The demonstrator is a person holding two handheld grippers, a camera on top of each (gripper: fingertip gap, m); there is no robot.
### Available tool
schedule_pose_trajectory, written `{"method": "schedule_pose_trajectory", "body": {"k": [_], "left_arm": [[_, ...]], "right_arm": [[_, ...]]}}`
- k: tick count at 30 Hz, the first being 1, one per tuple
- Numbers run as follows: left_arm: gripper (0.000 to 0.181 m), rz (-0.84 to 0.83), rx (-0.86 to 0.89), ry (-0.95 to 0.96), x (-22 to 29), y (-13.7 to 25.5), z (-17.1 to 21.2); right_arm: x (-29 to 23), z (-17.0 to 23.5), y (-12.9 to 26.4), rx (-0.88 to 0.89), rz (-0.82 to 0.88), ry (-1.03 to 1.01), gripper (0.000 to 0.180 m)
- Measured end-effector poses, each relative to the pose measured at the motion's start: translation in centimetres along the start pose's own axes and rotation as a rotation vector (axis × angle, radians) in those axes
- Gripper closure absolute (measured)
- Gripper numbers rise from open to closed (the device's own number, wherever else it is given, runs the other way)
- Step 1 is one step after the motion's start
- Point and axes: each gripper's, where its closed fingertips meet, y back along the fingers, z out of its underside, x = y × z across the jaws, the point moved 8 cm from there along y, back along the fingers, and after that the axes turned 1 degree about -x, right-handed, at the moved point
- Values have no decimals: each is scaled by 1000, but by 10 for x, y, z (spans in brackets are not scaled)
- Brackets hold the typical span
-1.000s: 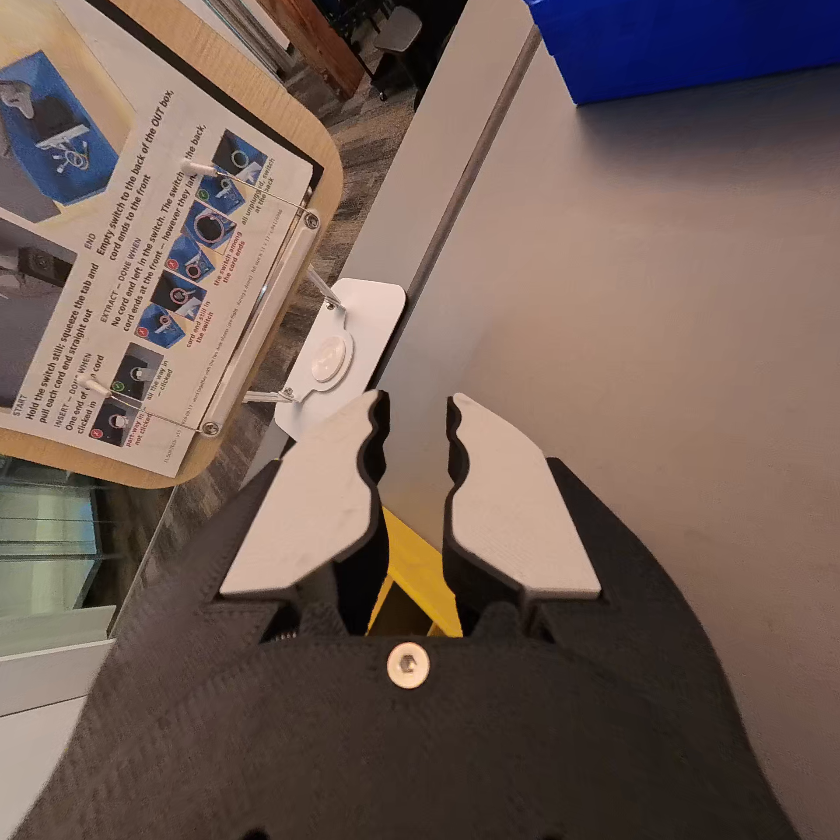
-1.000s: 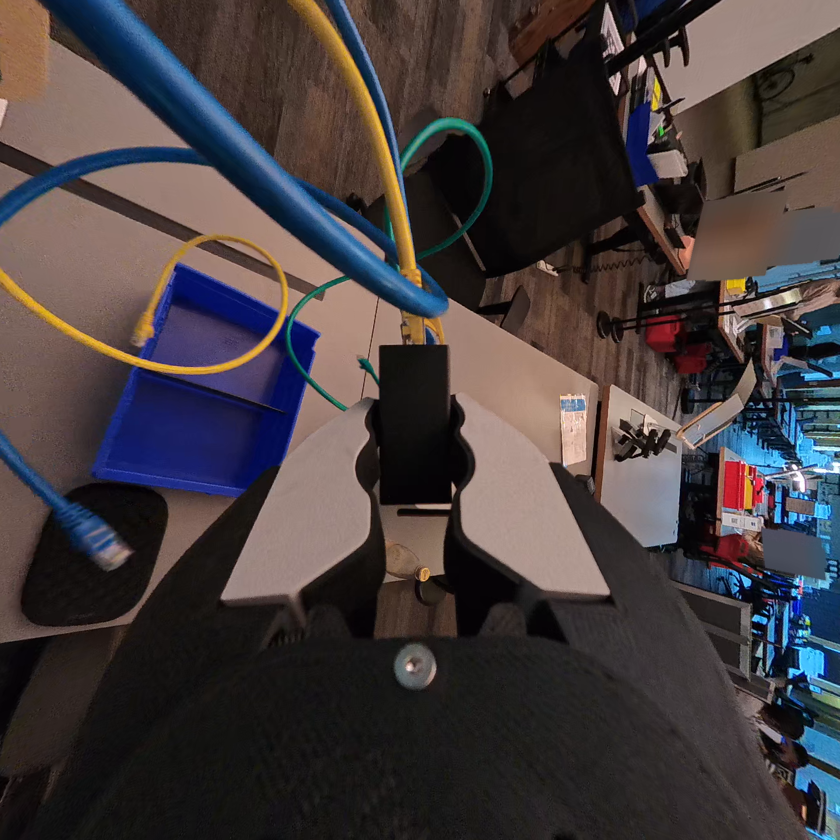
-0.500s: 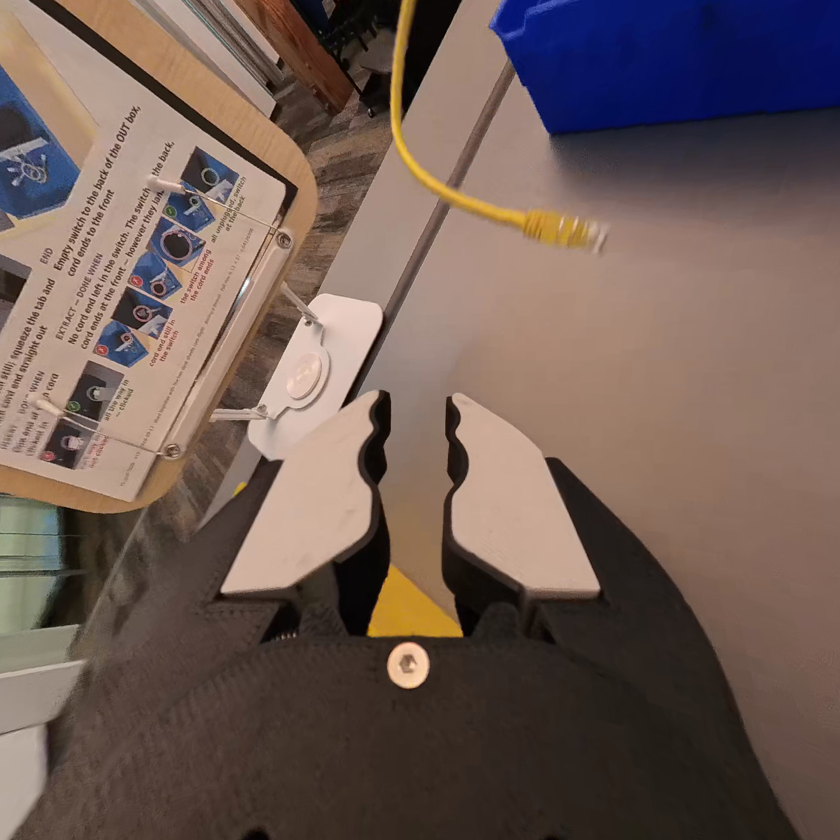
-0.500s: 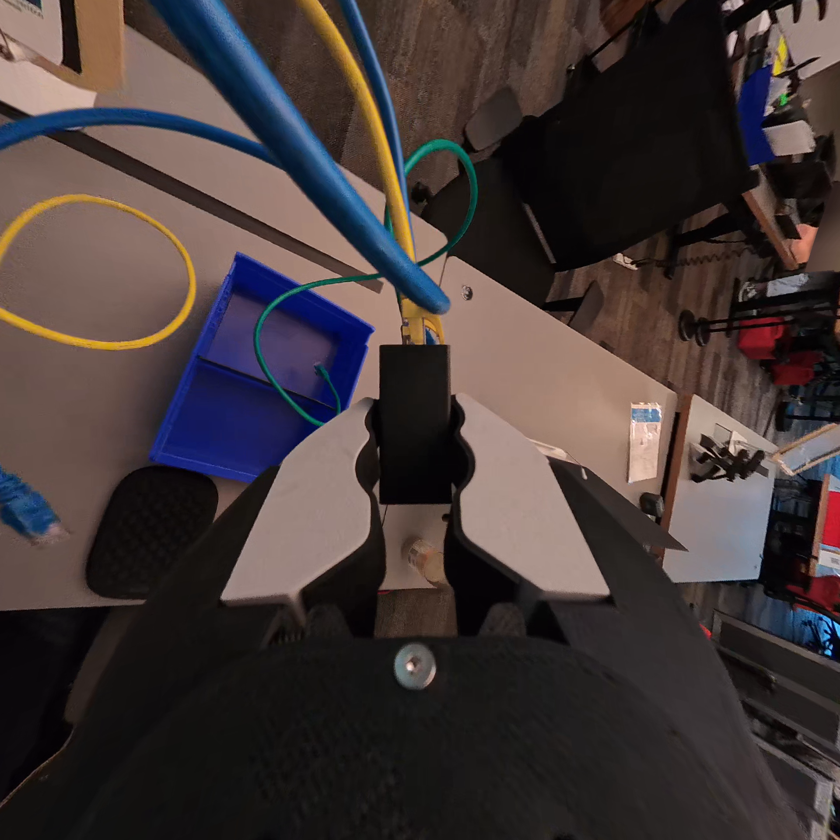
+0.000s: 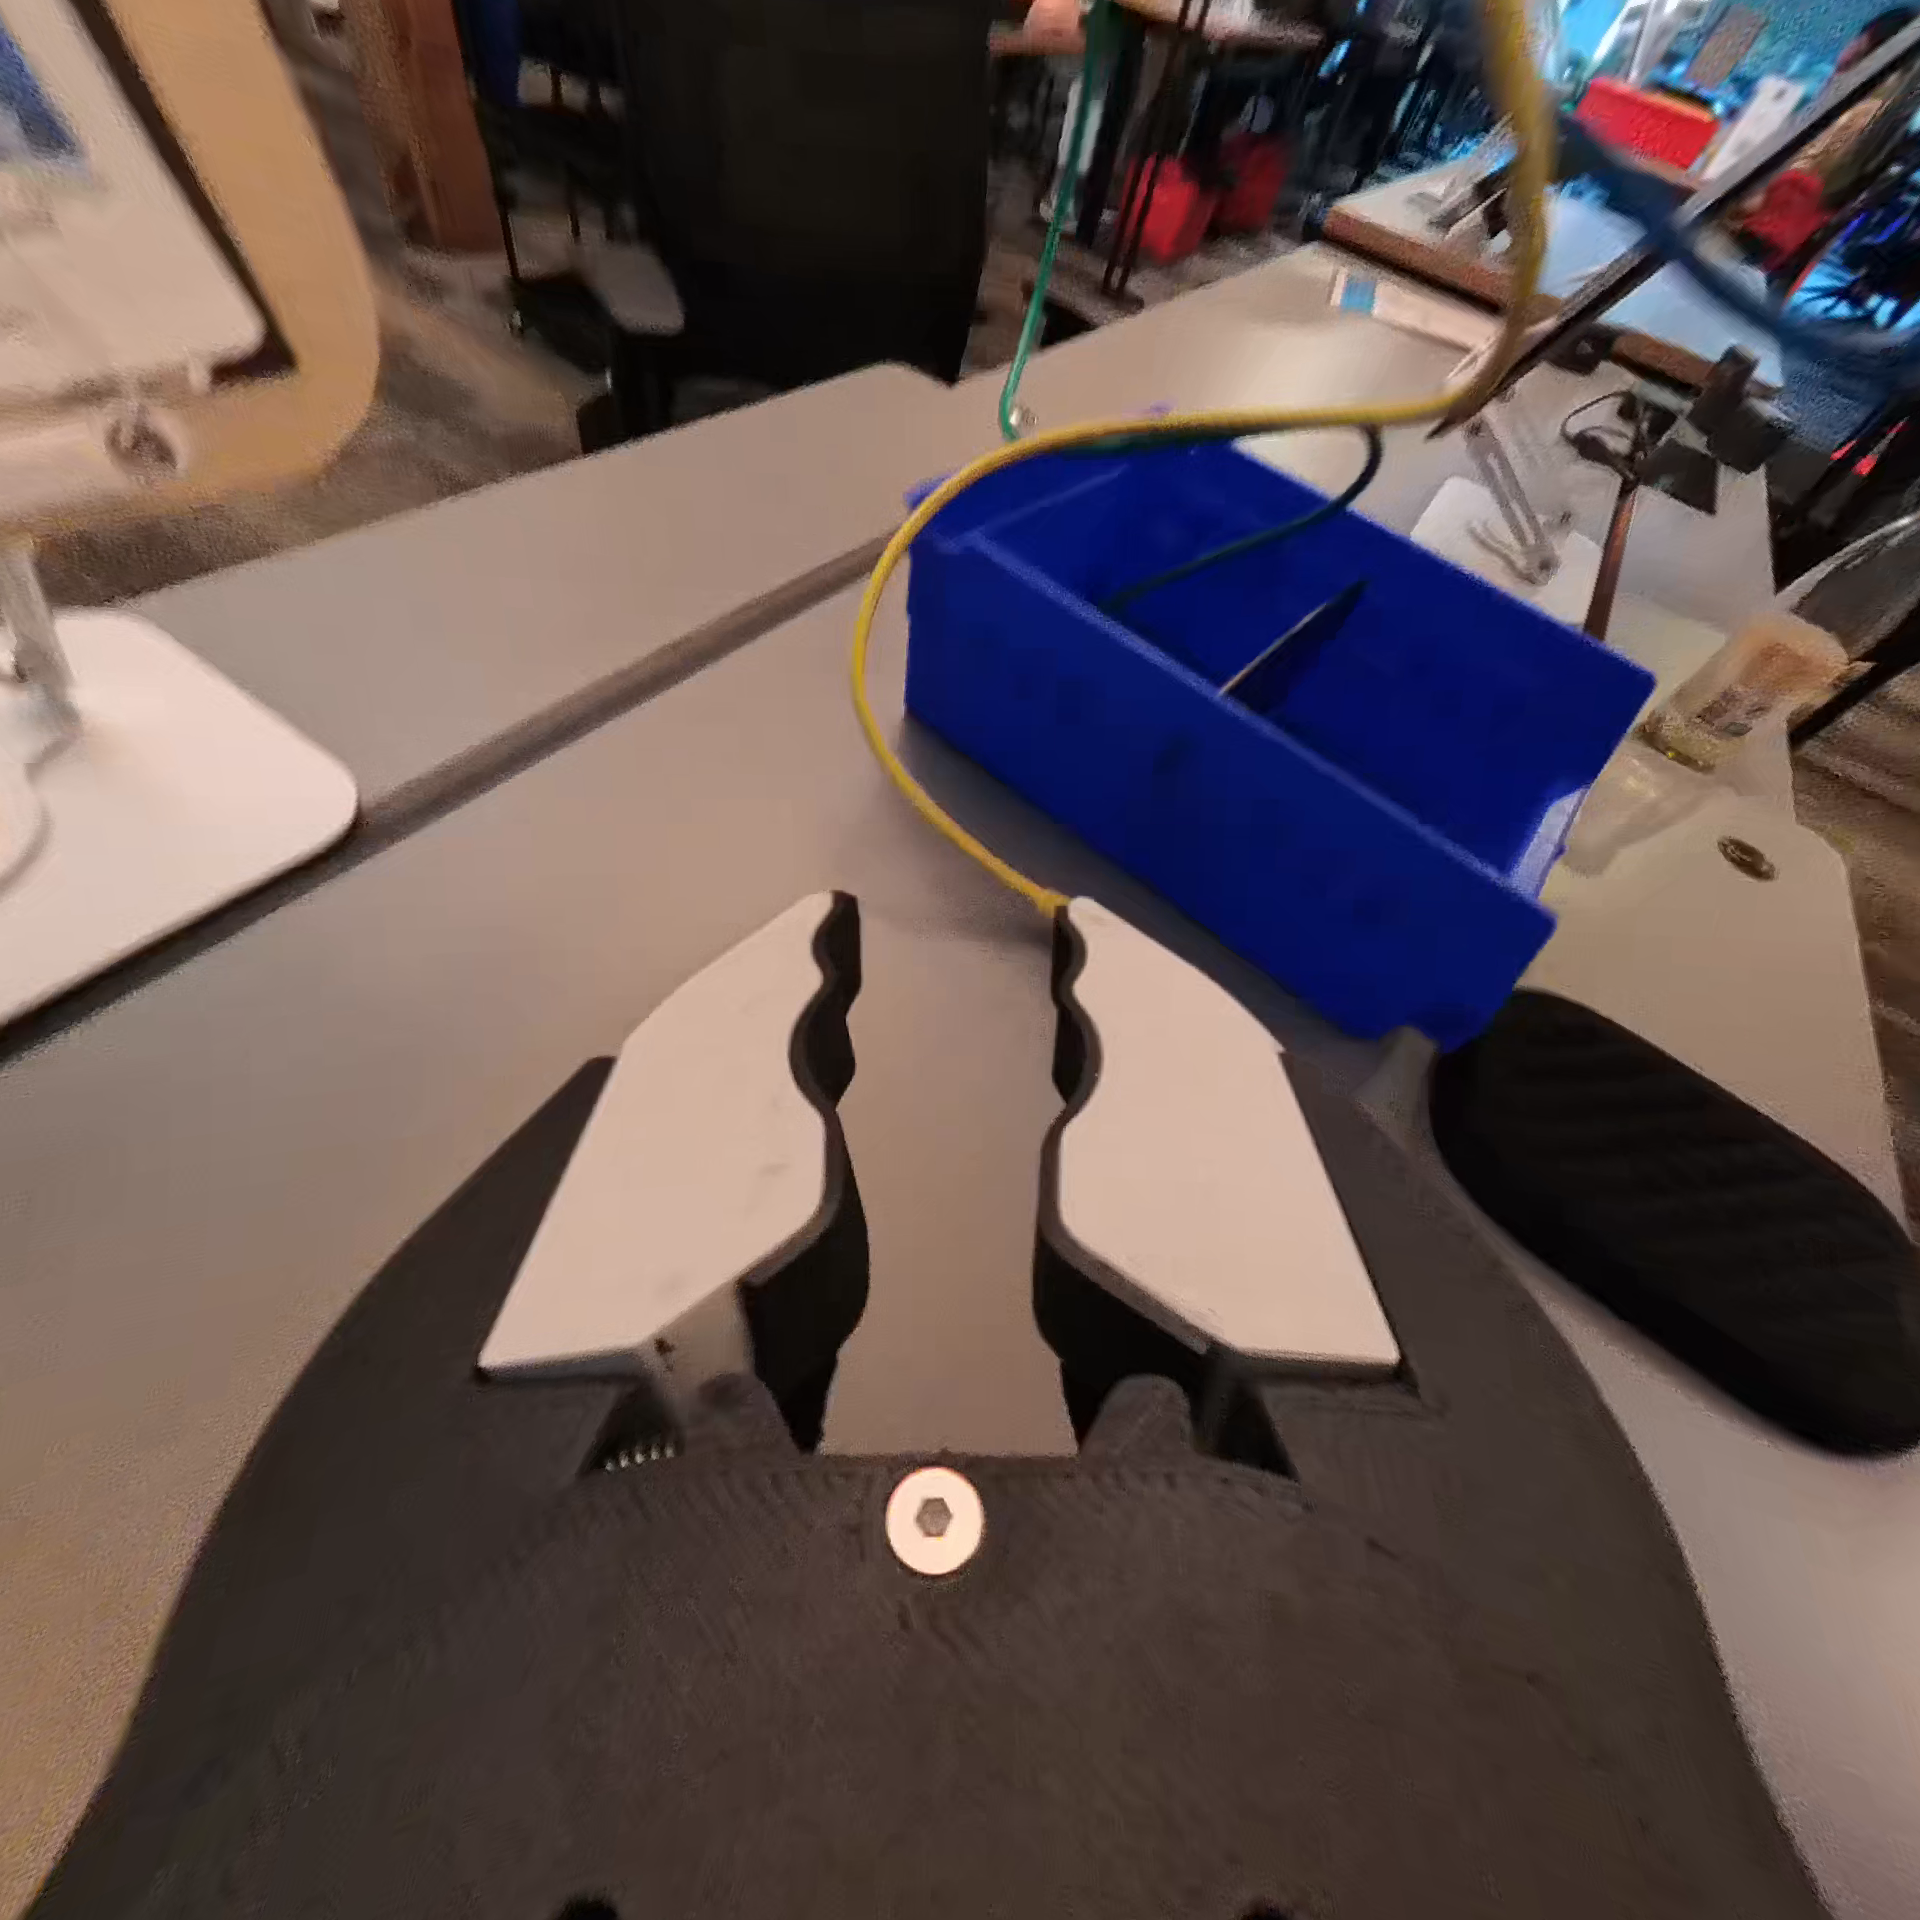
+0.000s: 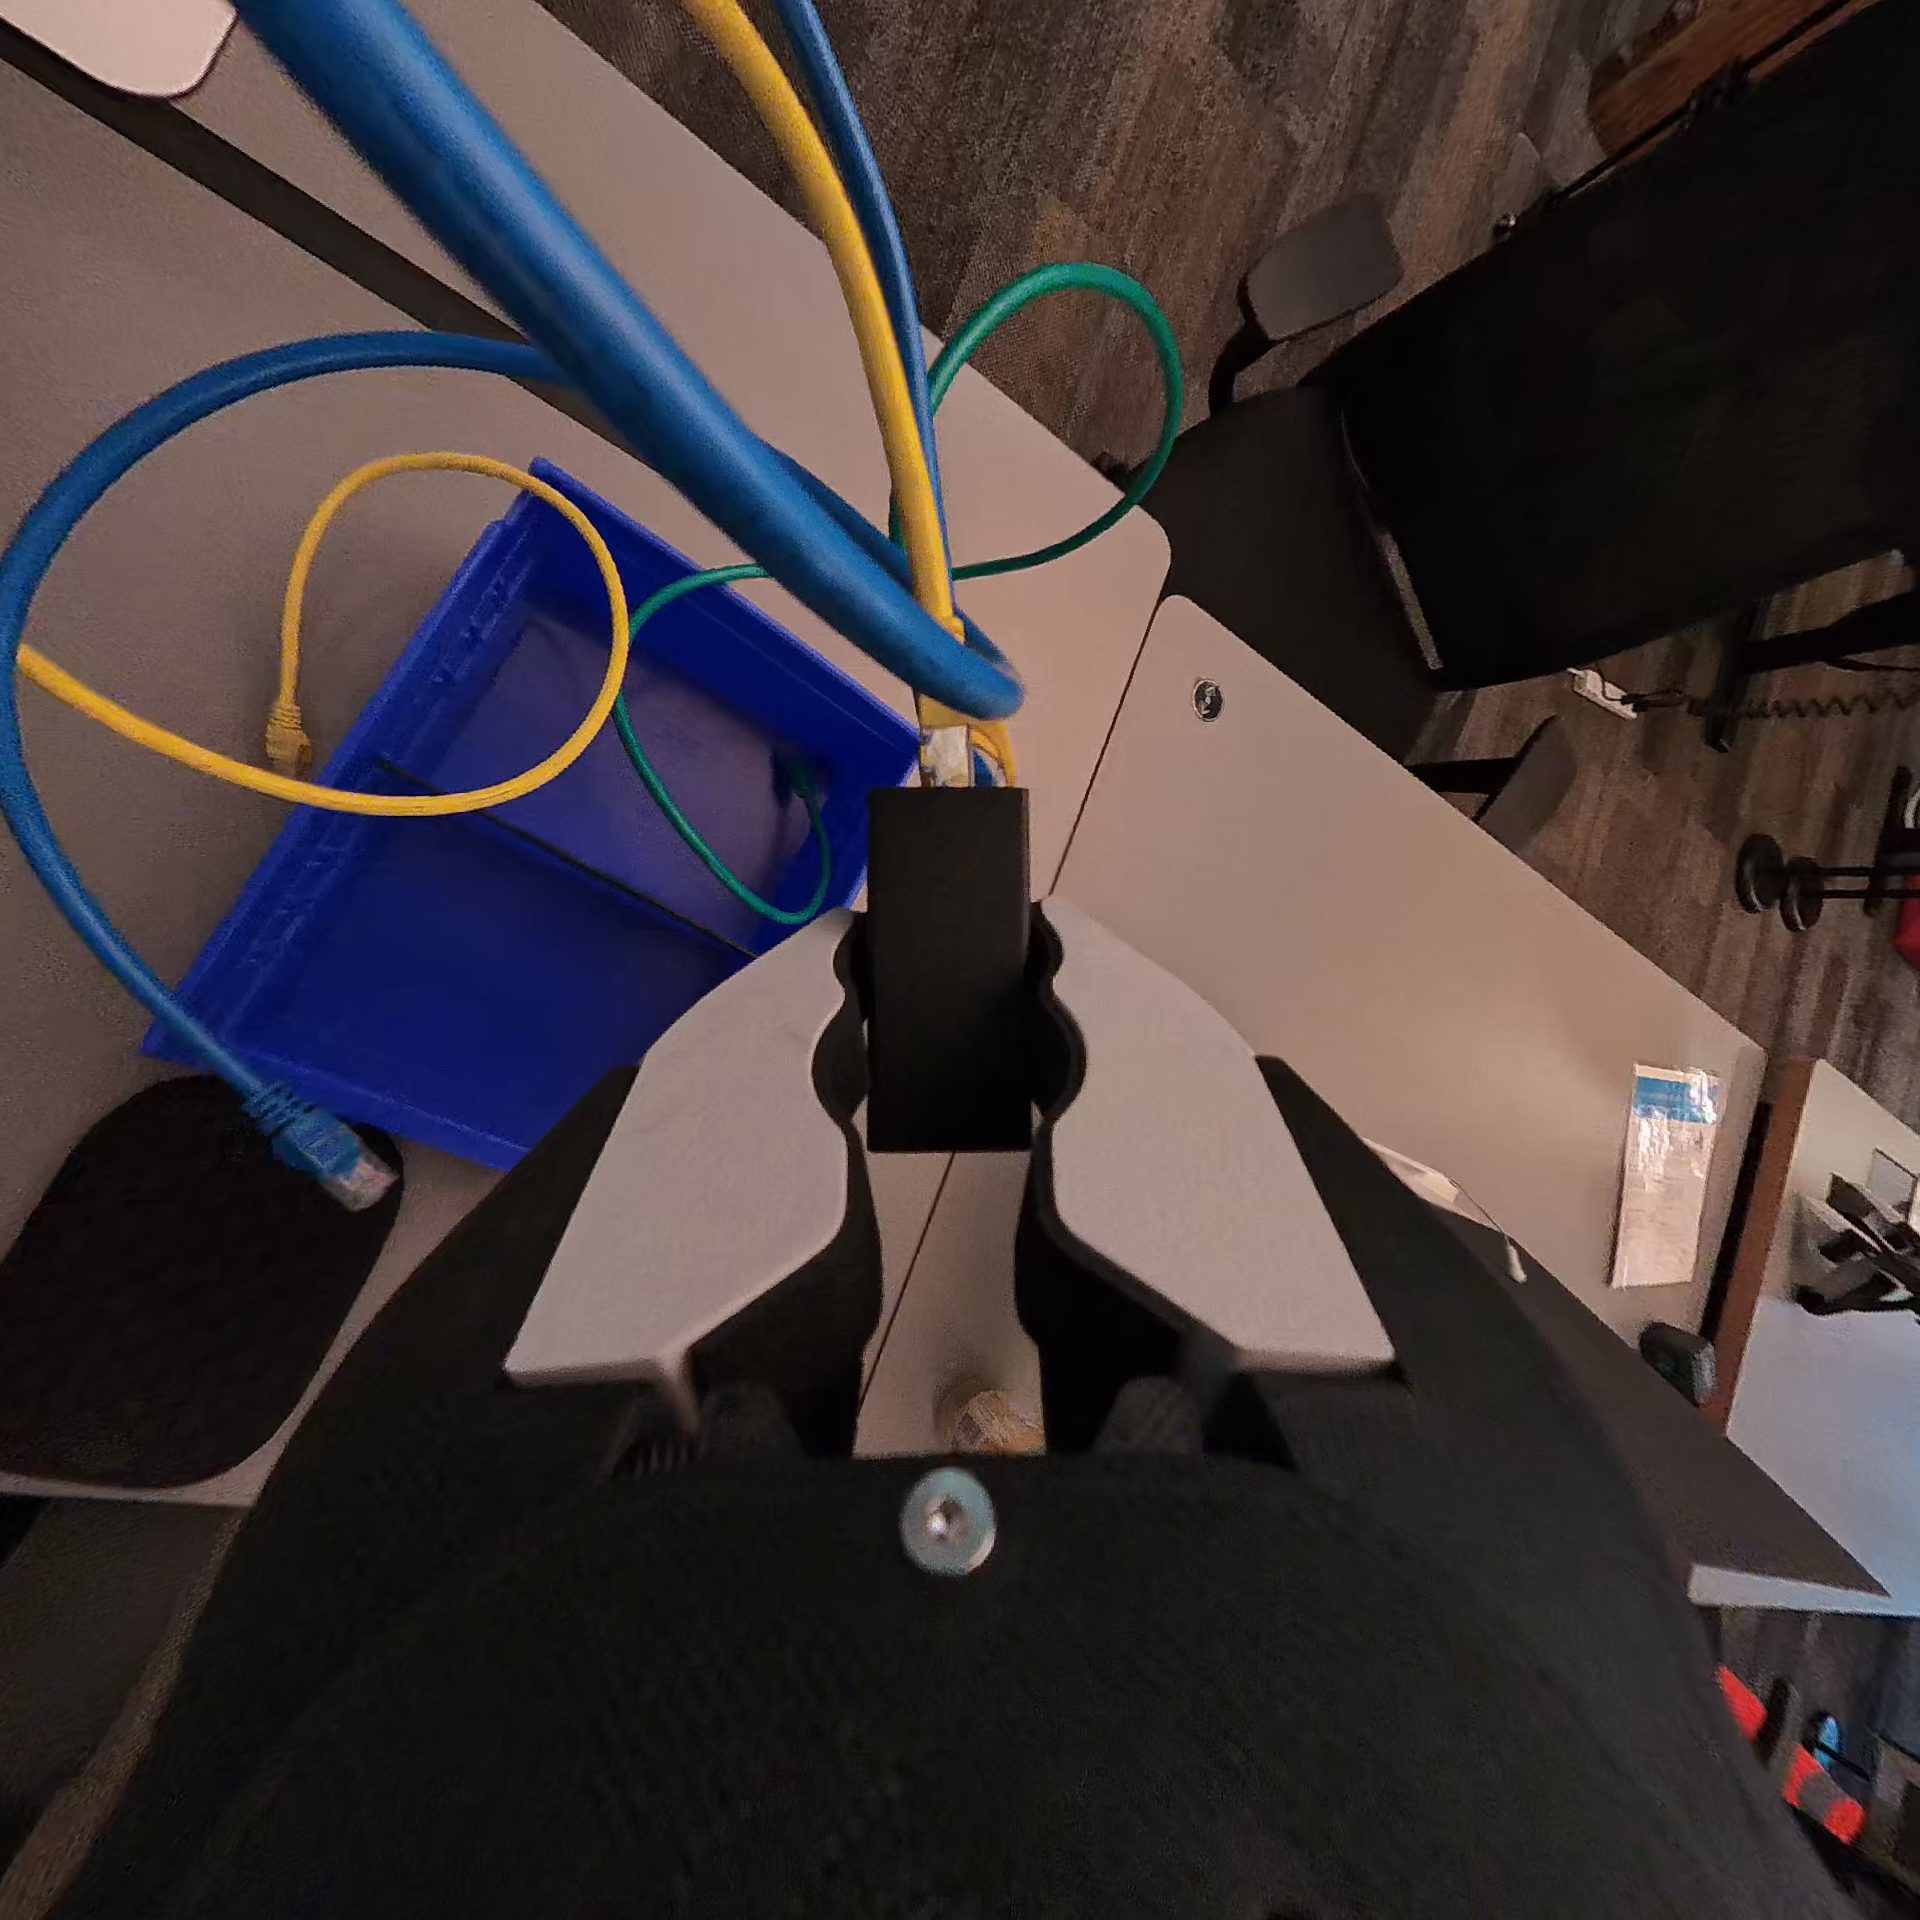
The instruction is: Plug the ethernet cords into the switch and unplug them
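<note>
My right gripper point(image 6: 948, 925) is shut on the black switch point(image 6: 948, 997) and holds it in the air above the grey table point(image 6: 1299, 883). A thick blue cord point(image 6: 582, 343), a yellow cord point(image 6: 862, 270) and a green cord point(image 6: 1132, 312) run from the switch's far end. Their loose ends hang down: a blue plug point(image 6: 332, 1153) over the black pad point(image 6: 156, 1278) and a yellow plug point(image 6: 286, 727) beside the blue bin point(image 6: 436, 997). My left gripper point(image 5: 956, 925) is open and empty, low over the table. The yellow cord point(image 5: 873, 644) touches its right fingertip.
The blue divided bin point(image 5: 1195, 790) lies just ahead and right of my left gripper, with the black pad point(image 5: 1662, 1216) beside it. A white stand base point(image 5: 156, 769) holding an instruction board sits at the left. Black chairs and other tables stand beyond the table edge. Across from one pair of fingers to the other is roughly 40 centimetres.
My left gripper has swung from facing the table edge and instruction board to facing the blue bin. My right gripper has shifted with the switch, and the cords have swung over the bin.
</note>
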Motion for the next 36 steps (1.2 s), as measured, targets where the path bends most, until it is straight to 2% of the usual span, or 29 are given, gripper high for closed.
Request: {"method": "schedule_pose_trajectory", "body": {"k": [4, 10, 13, 15, 16, 18, 21, 25, 27, 28, 29, 30, 31, 32, 33, 35, 36], "left_arm": [[133, -144, 22, -181, 1, -31, -11], [130, -56, -147, -67, -26, -119, 23], [130, -30, -186, -31, -30, -153, 28], [135, 11, -213, -13, -30, -170, 25], [150, 54, -227, -17, -28, -176, 23], [169, 101, -263, -42, -25, -186, 18], [172, 130, -242, -114, -22, -190, 0], [176, 247, -107, -137, -5, -176, -48], [176, 283, -142, -185, 5, -177, -64], [175, 227, -184, -238, 4, -181, -69], [172, 125, -195, -296, -2, -184, -73], [157, 31, -178, -328, -9, -187, -76], [156, 27, -183, -322, -12, -188, -75], [159, 109, -209, -264, -12, -190, -72], [154, 196, -240, -189, -11, -194, -68], [149, 249, -267, -99, -15, -201, -61], [138, 262, -277, -77, -17, -204, -57]], "right_arm": [[3, 16, -6, 43, -50, -9, 152], [8, 49, -4, 79, -191, -3, 152], [11, 66, -4, 76, -270, -8, 151], [13, 77, -3, 71, -306, 4, 152], [13, 82, -3, 69, -332, 12, 152], [12, 91, -1, 64, -390, 32, 152], [13, 104, 2, 70, -460, 70, 152], [18, 118, 1, 73, -549, 111, 152], [22, 122, -1, 83, -583, 108, 152], [26, 123, -3, 95, -585, 90, 152], [29, 124, -5, 105, -586, 73, 152], [32, 125, -6, 112, -587, 62, 152], [35, 126, -7, 119, -588, 51, 152], [37, 128, -9, 120, -588, 42, 152], [39, 129, -10, 117, -585, 36, 152], [43, 132, -12, 112, -575, 29, 152], [43, 132, -13, 108, -578, 26, 152]]}}
